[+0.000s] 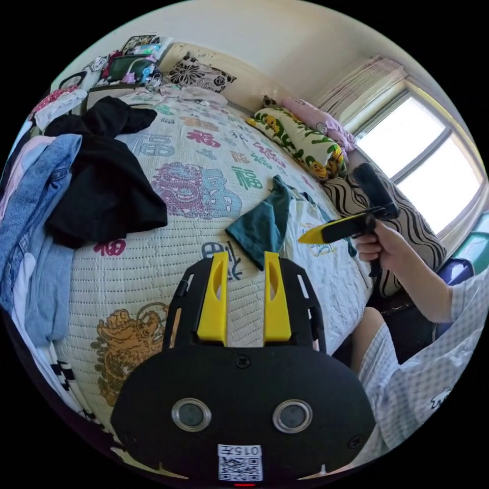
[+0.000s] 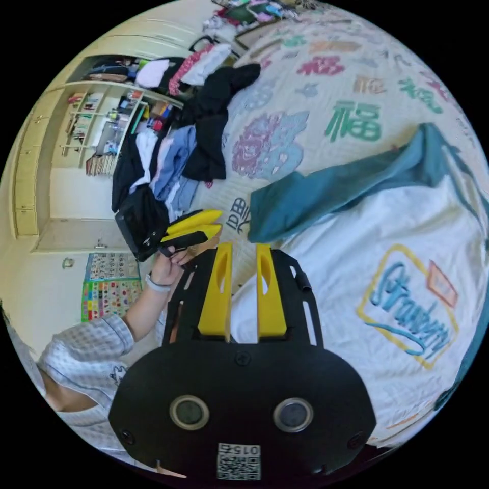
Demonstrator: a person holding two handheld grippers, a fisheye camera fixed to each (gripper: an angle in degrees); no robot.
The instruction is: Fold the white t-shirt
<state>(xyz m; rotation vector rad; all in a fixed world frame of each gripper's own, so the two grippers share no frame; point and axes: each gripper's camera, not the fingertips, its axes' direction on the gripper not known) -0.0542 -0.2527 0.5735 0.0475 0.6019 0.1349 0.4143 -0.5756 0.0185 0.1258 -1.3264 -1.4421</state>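
The bed [image 1: 193,168] is carrying the t-shirt [image 2: 356,265], which is lying flat with one teal sleeve [image 2: 326,196] spread out. You are holding your left gripper [image 1: 245,262] and right gripper [image 2: 243,254] above it, jaws parted, gripping nothing.

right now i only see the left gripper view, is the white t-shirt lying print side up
observer: yes, in the right gripper view the white t-shirt lies front up, with a framed script print on its chest.
operator: right gripper looks side-on to me, open or shut
observer: open. The right gripper has its jaws apart with nothing between them, over the shirt's white edge below the teal sleeve.
operator: whats behind my camera
observer: open wall shelves full of things, and a coloured poster lower on the wall.
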